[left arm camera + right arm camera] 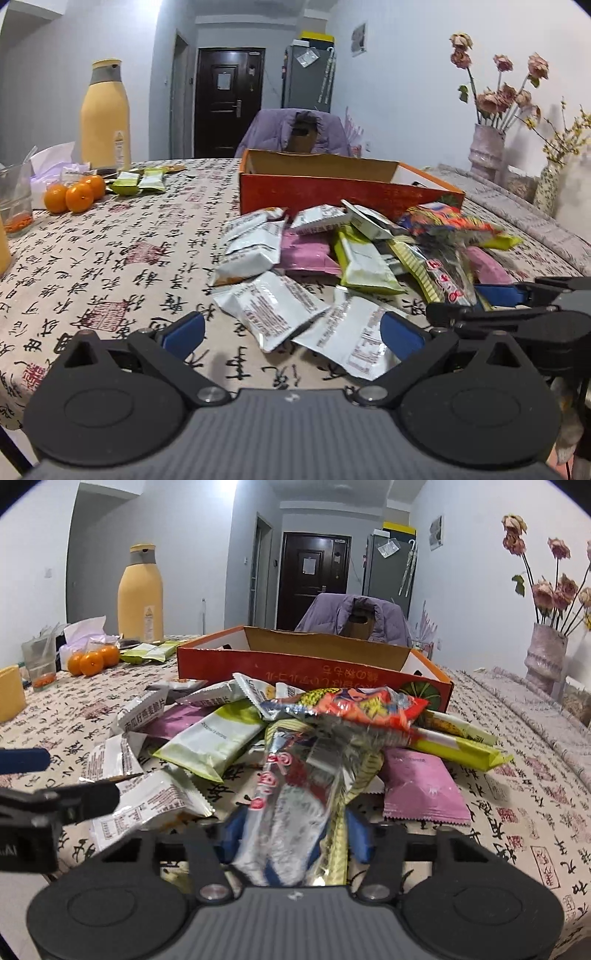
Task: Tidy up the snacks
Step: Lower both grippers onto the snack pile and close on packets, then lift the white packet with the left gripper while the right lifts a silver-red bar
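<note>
Snacks: right gripper [291, 834] clamps one silver packet [295, 797]; left gripper [291, 328] gapes empty

You see a glossy, crinkled foil snack packet [295, 797] between your right gripper's [293, 834] matt blue fingers [356, 834], a printed cloth over the counter [110, 258], and a matt cardboard box [332, 184] behind.

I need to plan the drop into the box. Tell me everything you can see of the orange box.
The orange box is a shallow, open-topped cardboard carton: red-orange outside with printed characters and a green motif on one corner, plain brown inside. It sits flat on the tablecloth, just behind the snack pile, whose rear packets lie against its near wall. Its floor is mostly hidden, so contents are unclear. Neither gripper touches it.
</note>
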### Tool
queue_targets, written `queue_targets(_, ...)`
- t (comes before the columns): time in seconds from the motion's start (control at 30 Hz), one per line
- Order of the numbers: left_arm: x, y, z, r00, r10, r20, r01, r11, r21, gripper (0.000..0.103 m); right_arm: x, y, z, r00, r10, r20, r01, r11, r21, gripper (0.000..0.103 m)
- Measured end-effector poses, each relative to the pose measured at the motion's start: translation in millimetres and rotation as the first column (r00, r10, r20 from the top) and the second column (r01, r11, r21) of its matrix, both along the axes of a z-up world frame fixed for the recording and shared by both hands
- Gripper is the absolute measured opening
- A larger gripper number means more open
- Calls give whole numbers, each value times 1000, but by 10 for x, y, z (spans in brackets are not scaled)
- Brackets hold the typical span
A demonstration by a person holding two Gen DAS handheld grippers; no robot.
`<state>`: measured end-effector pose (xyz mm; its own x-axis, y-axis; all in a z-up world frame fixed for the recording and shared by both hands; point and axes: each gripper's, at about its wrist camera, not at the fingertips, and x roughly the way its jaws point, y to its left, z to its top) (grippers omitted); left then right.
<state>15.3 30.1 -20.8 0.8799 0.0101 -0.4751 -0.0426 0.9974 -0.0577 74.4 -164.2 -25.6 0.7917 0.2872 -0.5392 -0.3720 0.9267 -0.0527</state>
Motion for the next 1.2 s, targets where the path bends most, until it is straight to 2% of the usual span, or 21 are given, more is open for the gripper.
queue_targets(0.2,4,-131,2,999,-45,-9,45,999,19,99,-28,-198,22,1000,-5,7,5,998,60,38)
queue_targets(0.3,24,-201,-4,997,-69,-21,69,997,20,86,-42,-291,34,1000,-8,20,6,997,81,38)
queue_targets(0.37,44,-240,-11,996,-86,-31,87,996,18,73,-42,-338,32,1000,-8,23,6,996,91,38)
queue_targets(0.47,78,-303,-25,995,-95,-40,96,995,33,70,-41,-390,23,1000,-6,27,3,995,102,38)
queue_targets(0.73,226,-415,-34,991,-120,-64,125,990,71,69,-52,-438,-9,999,20,28,-24,993,119,38)
queue_targets(0.93,306,-488,-9,987,-145,-75,151,985,82,80,-34,-470,-34,999,33,28,-36,992,122,38)
queue_targets(1.2,471,-541,-27,982,-160,-96,169,981,91,80,-10,-491,-48,999,46,27,-50,990,131,38)
